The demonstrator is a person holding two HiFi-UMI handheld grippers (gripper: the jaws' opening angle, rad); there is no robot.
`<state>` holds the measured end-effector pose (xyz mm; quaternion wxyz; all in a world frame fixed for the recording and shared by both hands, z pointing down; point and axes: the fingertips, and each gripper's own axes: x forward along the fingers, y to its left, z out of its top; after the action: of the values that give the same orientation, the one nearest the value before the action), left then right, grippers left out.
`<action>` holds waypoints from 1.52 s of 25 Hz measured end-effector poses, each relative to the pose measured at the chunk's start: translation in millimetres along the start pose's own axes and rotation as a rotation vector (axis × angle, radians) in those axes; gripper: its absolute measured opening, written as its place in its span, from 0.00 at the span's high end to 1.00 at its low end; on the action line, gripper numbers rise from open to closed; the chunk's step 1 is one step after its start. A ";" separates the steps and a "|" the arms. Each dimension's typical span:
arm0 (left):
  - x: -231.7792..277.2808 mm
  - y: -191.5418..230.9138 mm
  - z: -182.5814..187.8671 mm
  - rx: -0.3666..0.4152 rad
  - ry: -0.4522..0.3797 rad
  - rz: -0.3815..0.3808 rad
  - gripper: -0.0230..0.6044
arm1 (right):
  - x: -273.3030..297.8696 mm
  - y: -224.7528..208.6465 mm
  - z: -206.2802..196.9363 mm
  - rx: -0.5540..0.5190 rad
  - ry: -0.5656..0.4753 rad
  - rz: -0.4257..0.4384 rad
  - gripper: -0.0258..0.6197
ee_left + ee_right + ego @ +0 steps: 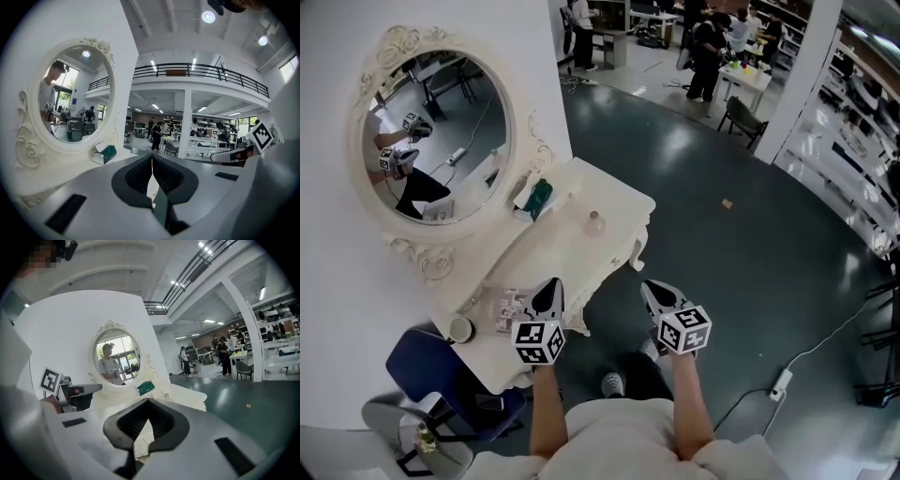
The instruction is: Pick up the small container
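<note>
A small pale pink container stands on the white vanity table, toward its far end near the front edge. My left gripper hovers over the table's near part, well short of the container, with its jaws shut and nothing between them. In the left gripper view the left gripper points along the table toward the mirror. My right gripper hangs over the dark floor just off the table's front edge, jaws together and empty. The right gripper also faces the mirror in its own view.
A teal tissue box sits by the oval mirror. A clear packet and a round white cup lie on the table's near end. A blue chair stands below it. People and desks fill the far room.
</note>
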<state>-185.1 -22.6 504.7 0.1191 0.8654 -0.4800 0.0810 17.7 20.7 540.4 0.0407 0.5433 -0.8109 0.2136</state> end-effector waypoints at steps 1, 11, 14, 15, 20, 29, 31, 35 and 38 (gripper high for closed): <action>4.1 1.0 0.7 -0.006 -0.003 -0.003 0.92 | 2.3 -1.8 1.0 -0.005 0.003 -0.002 0.94; 53.9 13.2 16.8 -0.012 -0.009 -0.008 0.92 | 41.3 -33.9 30.2 -0.001 -0.018 -0.012 0.94; 70.6 23.7 27.4 -0.004 -0.012 0.012 0.92 | 65.0 -41.7 41.9 0.006 -0.020 0.013 0.94; 77.0 27.2 31.0 0.000 -0.013 0.017 0.92 | 72.9 -44.0 45.9 0.004 -0.020 0.022 0.94; 109.8 43.0 50.7 0.016 -0.022 0.039 0.92 | 111.4 -57.9 70.7 -0.017 -0.025 0.060 0.94; 162.4 57.2 77.7 0.022 -0.034 0.068 0.92 | 165.4 -79.9 107.1 -0.046 -0.012 0.124 0.94; 173.2 58.5 80.4 0.023 -0.034 0.074 0.91 | 174.4 -85.5 109.6 -0.055 -0.001 0.133 0.94; 194.7 62.9 79.8 0.005 -0.026 0.092 0.91 | 189.6 -101.3 115.4 -0.070 0.012 0.140 0.94; 208.4 65.7 79.6 -0.008 -0.026 0.105 0.91 | 198.2 -111.7 120.0 -0.067 0.009 0.153 0.94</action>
<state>-129.3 -247.8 489.9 0.1119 0.8396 -0.5264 0.0740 57.4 -233.0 524.6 0.0458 0.4772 -0.8565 0.1914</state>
